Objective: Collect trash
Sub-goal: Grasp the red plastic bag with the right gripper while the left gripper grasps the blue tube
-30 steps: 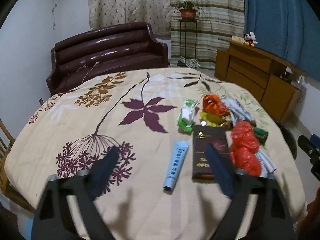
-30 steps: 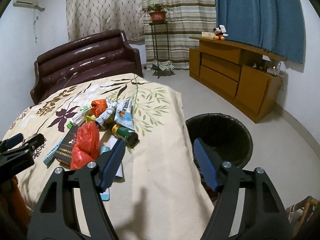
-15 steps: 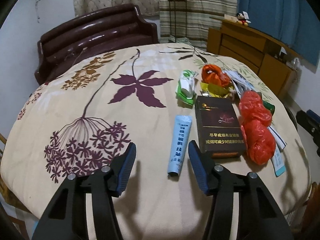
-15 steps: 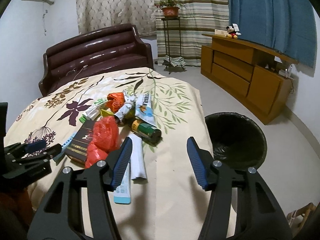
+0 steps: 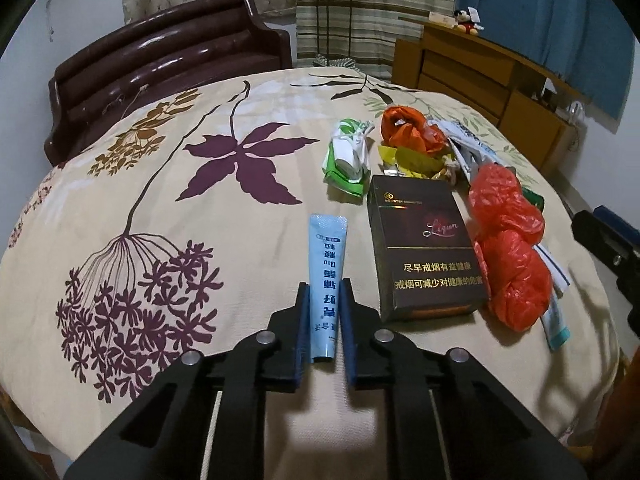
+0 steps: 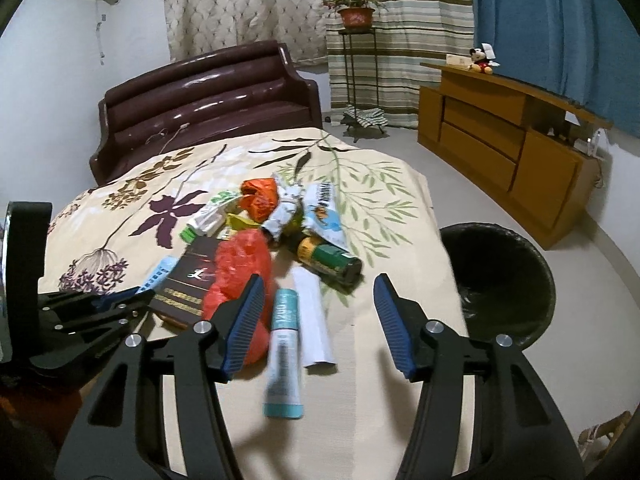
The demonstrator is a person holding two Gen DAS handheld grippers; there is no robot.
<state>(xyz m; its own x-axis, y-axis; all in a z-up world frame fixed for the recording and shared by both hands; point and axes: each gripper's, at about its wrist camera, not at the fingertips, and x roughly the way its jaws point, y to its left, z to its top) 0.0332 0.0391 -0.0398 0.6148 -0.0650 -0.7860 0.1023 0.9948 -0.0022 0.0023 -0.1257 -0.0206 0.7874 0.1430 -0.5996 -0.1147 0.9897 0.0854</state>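
- Light blue tube lies flat on the floral bedspread, at 9 o'clock of the dark cigarette carton, cap end toward the camera.
- Handling, by judgement: light, soft-walled, likely part squeezed out; it should flatten under pressure and not slip much. Best taken across its width near the stiffer cap end, as here.
- Left gripper: jaws clenched on the blue tube's near half, one pad on either edge. The tube rests on the cloth, not lifted.
- Right gripper: jaws about half spread, empty, hovering over the cloth. Between them, below, a teal-capped tube and a white paper roll; no contact that I can see.
- Red plastic bag sits at 9 o'clock of the teal-capped tube, just behind the right gripper's left finger; touching or not, cannot tell.
- Black bin stands on the floor at 3 o'clock of the bed's edge, mouth open.
- Most of the litter pile has yet to be binned.
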